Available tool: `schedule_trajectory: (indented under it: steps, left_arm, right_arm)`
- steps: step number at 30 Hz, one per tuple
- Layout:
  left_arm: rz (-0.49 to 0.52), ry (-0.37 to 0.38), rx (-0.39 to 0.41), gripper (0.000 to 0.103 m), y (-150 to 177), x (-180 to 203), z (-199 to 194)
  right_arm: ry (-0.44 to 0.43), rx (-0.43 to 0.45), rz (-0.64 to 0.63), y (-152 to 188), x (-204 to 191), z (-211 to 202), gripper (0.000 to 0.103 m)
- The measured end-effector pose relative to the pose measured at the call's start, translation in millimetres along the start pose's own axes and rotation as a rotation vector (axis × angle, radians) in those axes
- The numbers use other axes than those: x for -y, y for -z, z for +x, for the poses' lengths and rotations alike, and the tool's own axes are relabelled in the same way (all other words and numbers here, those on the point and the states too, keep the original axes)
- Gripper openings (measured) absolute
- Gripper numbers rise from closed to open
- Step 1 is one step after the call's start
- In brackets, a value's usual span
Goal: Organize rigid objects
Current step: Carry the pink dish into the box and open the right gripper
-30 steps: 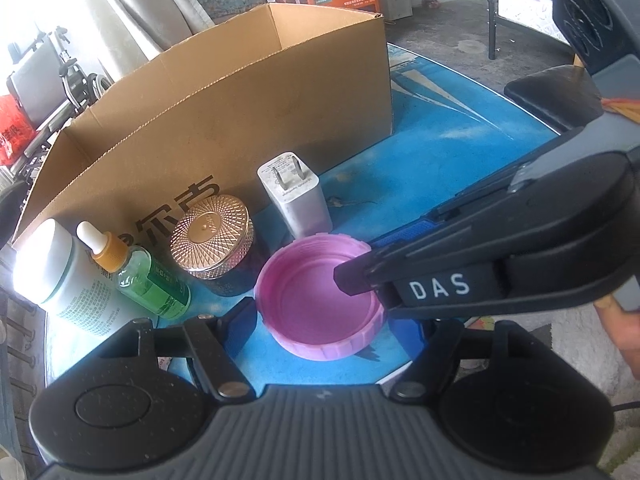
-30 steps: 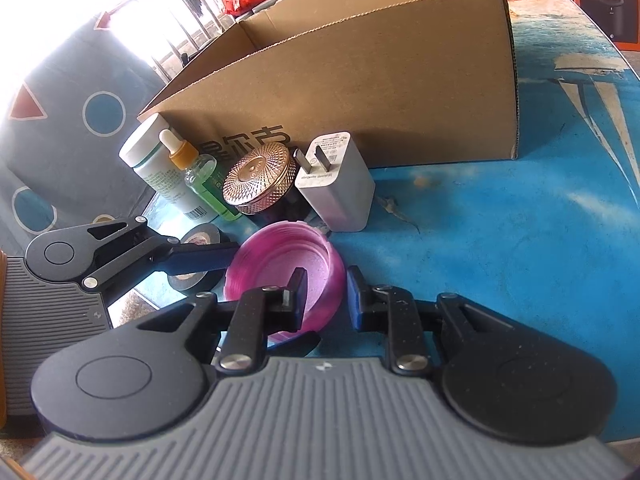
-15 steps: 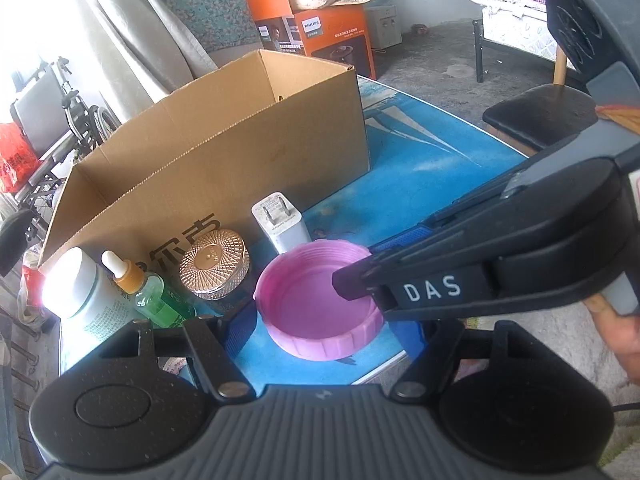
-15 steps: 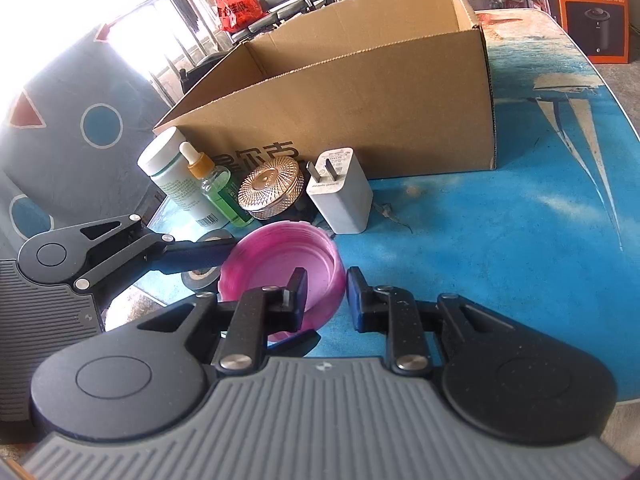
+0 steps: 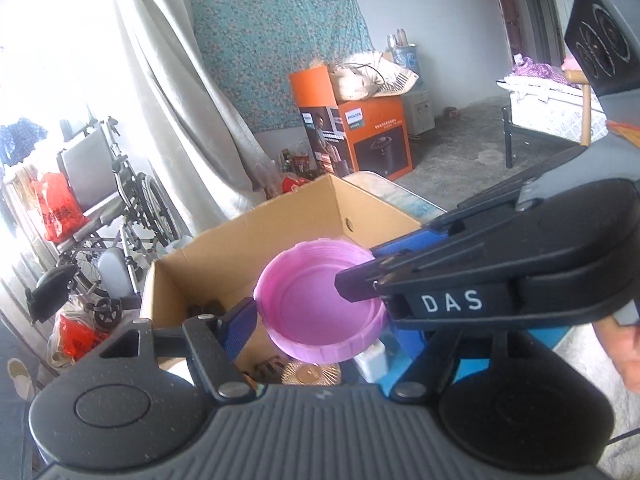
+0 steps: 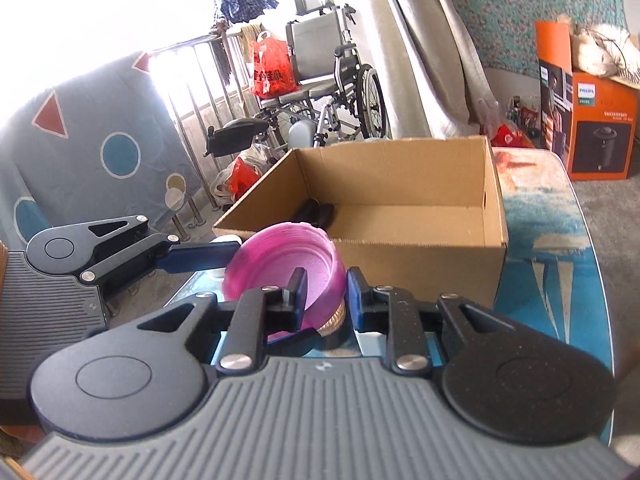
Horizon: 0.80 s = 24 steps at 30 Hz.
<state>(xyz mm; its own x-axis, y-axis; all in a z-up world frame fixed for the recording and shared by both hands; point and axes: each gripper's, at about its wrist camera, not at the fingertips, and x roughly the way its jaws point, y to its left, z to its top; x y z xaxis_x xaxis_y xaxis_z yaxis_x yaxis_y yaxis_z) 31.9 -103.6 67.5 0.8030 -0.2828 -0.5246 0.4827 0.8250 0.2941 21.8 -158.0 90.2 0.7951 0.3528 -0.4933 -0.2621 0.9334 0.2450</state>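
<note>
Pink plastic lid (image 5: 320, 312) is up off the desk (image 6: 560, 240), held open side up in front of the open cardboard box (image 6: 400, 216) – near wall of the box sits just behind it at 12 o'clock in the right wrist view. Right tongs (image 6: 323, 296) are pressed nearly together, pinching the lid's near rim wall, one finger inside the lid, one outside. Left tongs (image 5: 316, 320) are spread wide with the lid between them; left blue pad (image 5: 240, 324) lies against the lid's side at 9 o'clock in the left wrist view, the other pad is hidden behind the right tool, so real contact there cannot be told. Right tool body marked "DAS" crosses in from 3 o'clock. Below the lid, partly hidden: a rose-gold patterned jar lid (image 5: 310, 372) and a white charger (image 5: 374, 358) on the desk. A dark item (image 6: 316, 212) lies in the box's far left corner. Background – wheelchair (image 6: 332, 72), orange Philips carton (image 5: 360, 136), curtain (image 5: 168, 92). A hand (image 5: 624, 340) shows at the 3 o'clock edge.
</note>
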Motion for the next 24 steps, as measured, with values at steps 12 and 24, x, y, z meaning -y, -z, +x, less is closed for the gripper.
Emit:
schedule_trajectory:
  steps: [12, 24]
  left_arm:
    - [-0.095, 0.019, -0.183, 0.073, -47, -108, 99]
    - [-0.09, 0.14, -0.475, 0.073, -15, -135, 195]
  right_arm:
    - [-0.143, -0.225, -0.043, -119, 20, 135, 0.021]
    - [-0.219, -0.622, 0.072, -98, 55, 265, 0.021]
